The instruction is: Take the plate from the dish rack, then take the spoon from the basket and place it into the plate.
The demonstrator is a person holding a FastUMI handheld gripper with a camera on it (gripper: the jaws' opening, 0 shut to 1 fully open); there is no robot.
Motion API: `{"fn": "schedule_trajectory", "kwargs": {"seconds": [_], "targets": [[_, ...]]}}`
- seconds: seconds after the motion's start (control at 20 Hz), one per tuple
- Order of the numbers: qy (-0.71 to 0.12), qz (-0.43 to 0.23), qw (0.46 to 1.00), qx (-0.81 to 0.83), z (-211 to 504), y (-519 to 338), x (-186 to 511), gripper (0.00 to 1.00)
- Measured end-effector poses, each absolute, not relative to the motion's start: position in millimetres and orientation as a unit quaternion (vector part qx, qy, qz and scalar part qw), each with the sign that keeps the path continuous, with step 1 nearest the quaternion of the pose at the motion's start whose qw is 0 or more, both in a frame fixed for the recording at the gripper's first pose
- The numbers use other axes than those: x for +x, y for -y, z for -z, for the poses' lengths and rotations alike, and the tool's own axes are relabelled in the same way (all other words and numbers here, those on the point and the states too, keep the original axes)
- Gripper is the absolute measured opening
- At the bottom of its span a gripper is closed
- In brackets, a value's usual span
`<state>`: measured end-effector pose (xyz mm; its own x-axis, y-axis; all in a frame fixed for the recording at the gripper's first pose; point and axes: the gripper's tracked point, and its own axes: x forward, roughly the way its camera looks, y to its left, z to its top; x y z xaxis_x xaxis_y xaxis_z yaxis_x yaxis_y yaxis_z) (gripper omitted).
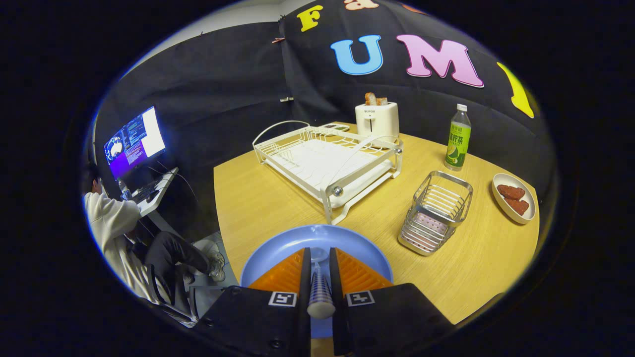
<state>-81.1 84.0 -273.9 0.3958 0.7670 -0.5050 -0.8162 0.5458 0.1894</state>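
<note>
My gripper (317, 263) is shut on the spoon (320, 292), whose striped handle runs back between the two fingers, with its pale end toward the camera. The spoon's clear bowl end points forward over the blue plate (278, 253), which lies flat on the wooden table right under the fingers. Beyond the plate stands the white dish rack (327, 163), its slots bare. The wire basket (436, 213) sits to the right of the plate and ahead of the fingers.
Behind the rack stands a white toaster (378, 121) with bread in it. A green bottle (458, 139) and a small dish of food (514, 197) lie far right. Left of the table (258, 198) edge, a seated person (116, 223) faces a monitor (134, 141).
</note>
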Motion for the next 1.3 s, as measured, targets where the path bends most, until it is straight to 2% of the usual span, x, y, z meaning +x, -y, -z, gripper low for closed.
{"fn": "schedule_trajectory", "kwargs": {"seconds": [0.3, 0.5, 0.6, 0.95, 1.3], "targets": [[-0.312, -0.455, 0.834, -0.021, 271, -79, -80, 0.24], [-0.302, -0.417, 0.857, -0.011, 247, -69, -64, 0.90], [-0.285, -0.385, 0.878, -0.007, 228, -63, -52, 0.99], [-0.194, -0.234, 0.951, 0.046, 137, -25, -11, 0.99], [-0.099, -0.085, 0.990, 0.055, 59, 46, -4, 0.99]]}}
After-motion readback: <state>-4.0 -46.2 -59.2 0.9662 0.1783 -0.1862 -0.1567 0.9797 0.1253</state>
